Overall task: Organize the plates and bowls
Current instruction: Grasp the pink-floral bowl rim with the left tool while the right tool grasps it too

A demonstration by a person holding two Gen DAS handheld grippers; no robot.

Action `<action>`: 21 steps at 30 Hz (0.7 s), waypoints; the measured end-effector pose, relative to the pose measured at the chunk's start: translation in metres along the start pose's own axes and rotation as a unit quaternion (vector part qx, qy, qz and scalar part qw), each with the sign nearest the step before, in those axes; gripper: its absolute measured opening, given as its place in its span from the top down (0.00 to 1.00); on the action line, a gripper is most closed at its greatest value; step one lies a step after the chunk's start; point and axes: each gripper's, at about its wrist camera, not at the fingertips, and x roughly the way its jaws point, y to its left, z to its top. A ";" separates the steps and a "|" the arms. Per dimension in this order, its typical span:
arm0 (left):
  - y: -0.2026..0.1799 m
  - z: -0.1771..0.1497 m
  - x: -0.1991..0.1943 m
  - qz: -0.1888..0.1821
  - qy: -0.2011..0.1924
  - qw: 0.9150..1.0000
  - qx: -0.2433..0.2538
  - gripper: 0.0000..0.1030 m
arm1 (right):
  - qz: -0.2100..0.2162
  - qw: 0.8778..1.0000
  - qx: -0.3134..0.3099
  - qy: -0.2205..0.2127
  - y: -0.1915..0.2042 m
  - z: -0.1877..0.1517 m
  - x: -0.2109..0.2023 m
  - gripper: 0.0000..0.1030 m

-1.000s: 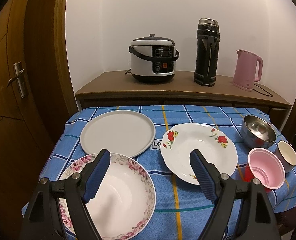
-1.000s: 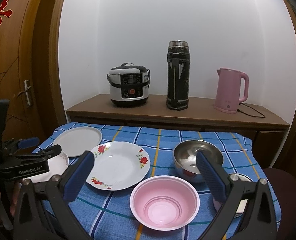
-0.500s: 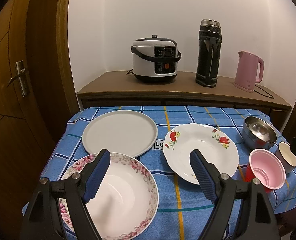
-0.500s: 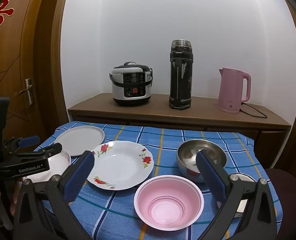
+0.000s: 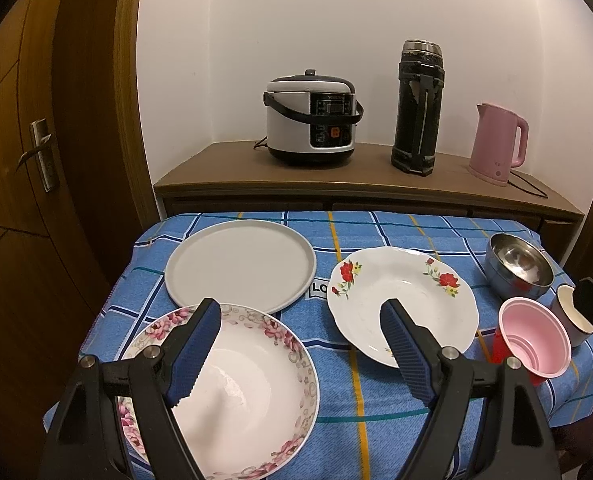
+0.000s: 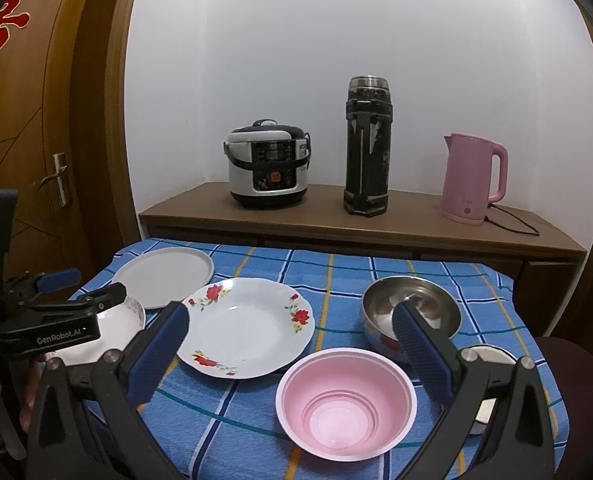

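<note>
The tabletop (image 5: 376,432) ends just under both claws; open cloth lies between the dishes. The small cup (image 6: 492,356) is mostly hidden. The left claw (image 5: 300,344), spread and empty, hangs above the floral bowl (image 5: 248,392); the right claw (image 6: 288,350), spread, above the pink bowl (image 6: 346,398).

flat plate (image 5: 240,266) behind floral bowl (image 5: 236,392); rose plate (image 5: 402,304) right.

Small cup (image 6: 490,356) mostly behind right tongs' finger (image 6: 424,356); its contents indiscernible.
</note>
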 end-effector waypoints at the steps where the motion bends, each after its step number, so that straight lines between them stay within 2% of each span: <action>1: 0.000 0.000 0.000 0.000 0.000 1.000 -0.001 0.19 | 0.000 1.000 0.002 0.002 0.000 0.000 0.001 0.00; 12: 0.010 -0.001 -0.001 0.002 0.000 1.000 -0.007 0.19 | 0.008 1.000 -0.009 0.014 0.013 0.002 0.012 0.00; 21: 0.029 -0.003 0.001 0.019 0.004 1.000 -0.016 0.19 | 0.038 0.998 -0.030 0.027 0.044 0.006 0.034 0.00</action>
